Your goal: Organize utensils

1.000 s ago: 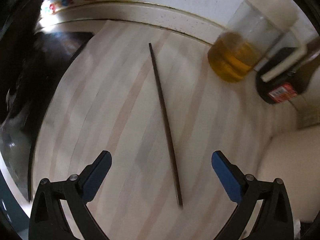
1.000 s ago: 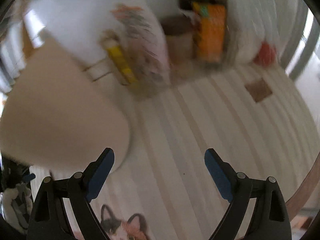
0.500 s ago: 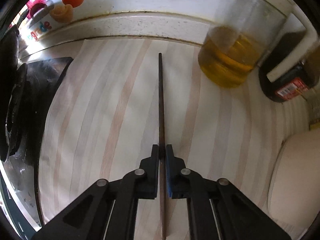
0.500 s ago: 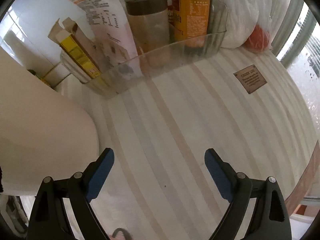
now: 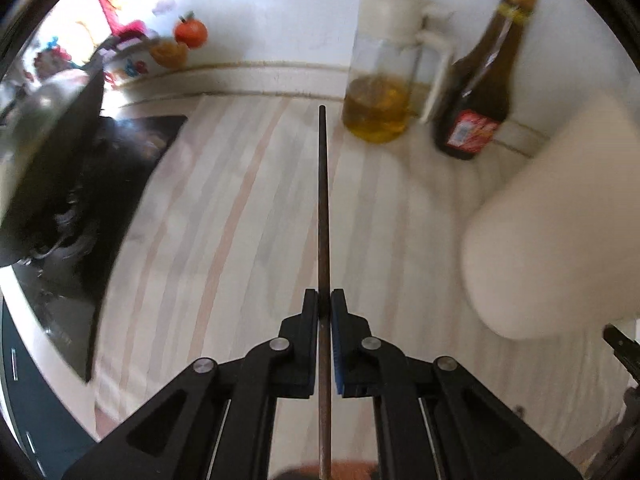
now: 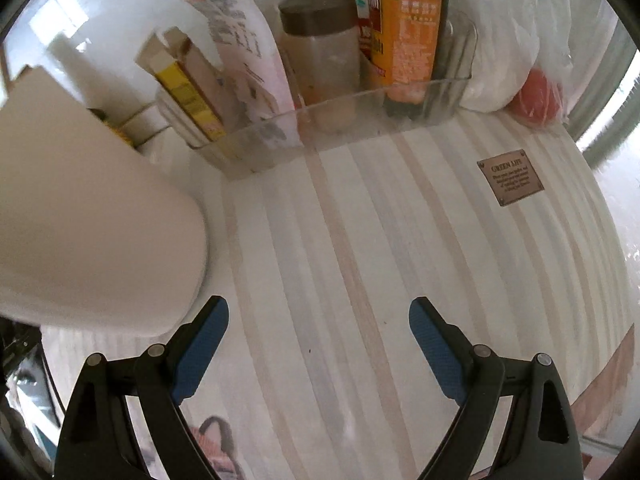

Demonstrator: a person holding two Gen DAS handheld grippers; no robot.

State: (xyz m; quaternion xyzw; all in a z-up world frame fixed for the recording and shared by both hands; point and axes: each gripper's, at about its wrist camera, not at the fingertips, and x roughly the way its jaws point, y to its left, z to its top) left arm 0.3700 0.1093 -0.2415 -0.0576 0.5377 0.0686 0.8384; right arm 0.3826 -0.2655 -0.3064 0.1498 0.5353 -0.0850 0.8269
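Observation:
My left gripper [image 5: 325,300] is shut on a long dark brown chopstick [image 5: 323,200], which runs straight ahead from between the jaws and hangs above the striped mat [image 5: 240,220]. A cream-white utensil holder [image 5: 552,240] stands at the right of the left wrist view. In the right wrist view the same cream holder [image 6: 88,216] fills the left side. My right gripper [image 6: 318,314] stands open over the striped mat [image 6: 360,260] with nothing between its fingers.
An oil dispenser [image 5: 380,96] and a dark sauce bottle [image 5: 480,92] stand by the back wall. A black stove [image 5: 60,184] lies at the left. A clear bin [image 6: 328,128] of packets, a jar and bottles stands behind the right gripper, with a plastic bag [image 6: 516,40] beside it.
My left gripper shut on the chopstick that lay on the mat and lifted it, moving toward the cream holder. The right gripper shifted slightly and stayed open.

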